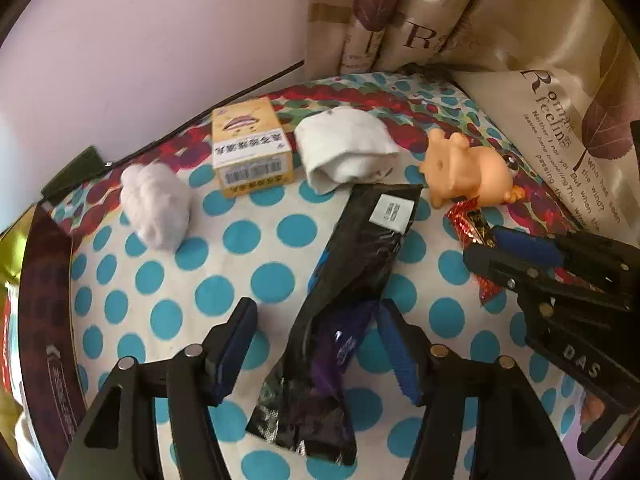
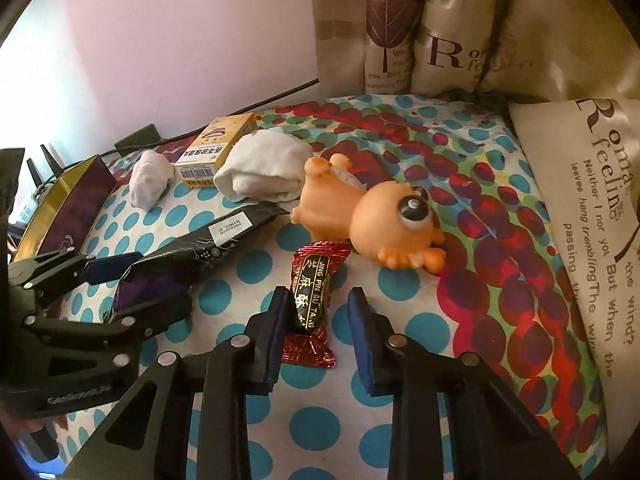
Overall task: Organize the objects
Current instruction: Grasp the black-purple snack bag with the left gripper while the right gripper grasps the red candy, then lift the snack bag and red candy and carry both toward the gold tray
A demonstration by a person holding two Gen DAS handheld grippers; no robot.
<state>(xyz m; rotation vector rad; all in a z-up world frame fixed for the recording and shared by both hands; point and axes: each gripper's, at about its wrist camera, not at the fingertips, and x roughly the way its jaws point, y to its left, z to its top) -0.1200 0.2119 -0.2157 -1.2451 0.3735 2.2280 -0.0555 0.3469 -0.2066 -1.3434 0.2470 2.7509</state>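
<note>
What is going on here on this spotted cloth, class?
A person is tidying with two handheld grippers. The left gripper straddles a long black foil packet, jaws open around its purple end. The right gripper is set around a red wrapped candy, one pad against it and the other still clear. An orange toy animal, rolled white socks and a yellow box lie untouched.

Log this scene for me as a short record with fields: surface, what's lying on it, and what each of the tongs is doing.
surface: polka-dot cloth
back row: grey cloth bundle, yellow box, folded white cloth, orange toy on its side
left tongs: open, straddling the black foil packet, not pinching it
right tongs: open around the red candy, left pad touching, right pad apart
side: purple and gold tray at the cloth's left edge
</note>
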